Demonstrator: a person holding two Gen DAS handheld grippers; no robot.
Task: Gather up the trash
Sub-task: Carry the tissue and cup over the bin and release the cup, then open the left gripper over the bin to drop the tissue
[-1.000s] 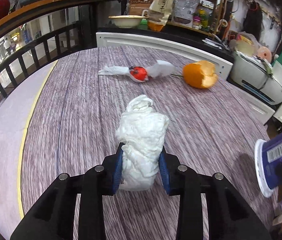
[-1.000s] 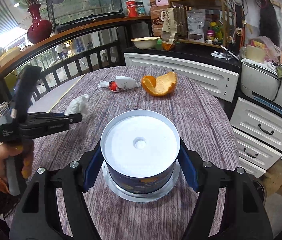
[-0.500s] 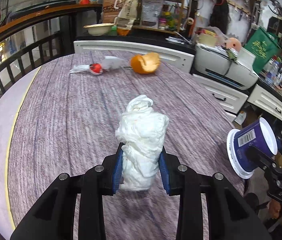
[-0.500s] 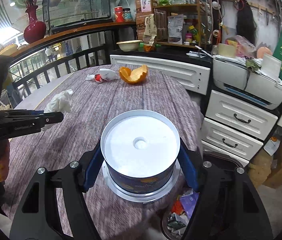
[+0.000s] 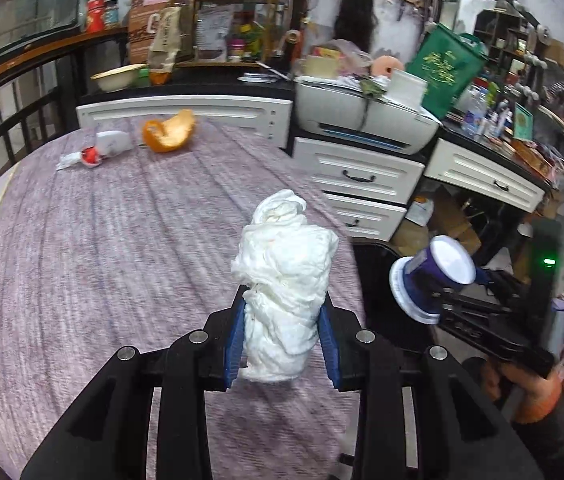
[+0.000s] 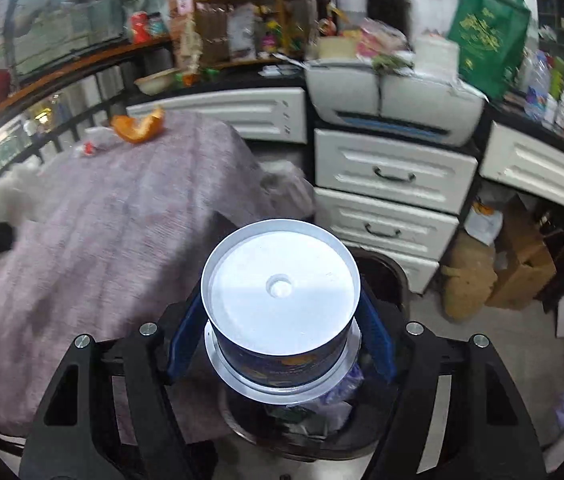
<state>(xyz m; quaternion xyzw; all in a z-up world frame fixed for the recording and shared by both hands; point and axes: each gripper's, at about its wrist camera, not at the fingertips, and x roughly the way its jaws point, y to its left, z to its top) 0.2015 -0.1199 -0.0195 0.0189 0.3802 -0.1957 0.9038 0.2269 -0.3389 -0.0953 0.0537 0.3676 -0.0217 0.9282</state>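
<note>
Paper wad (image 5: 284, 300) clenched left, cup (image 6: 282, 312) clenched right over the bin (image 6: 382, 276); next: release both inside.

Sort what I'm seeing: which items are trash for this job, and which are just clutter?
Job items:
crumpled tissue in the left claw
paper cup in the right claw
orange peel
wrapper
trash bin

Just lying about:
printer
green bag
bowl
drawers
</note>
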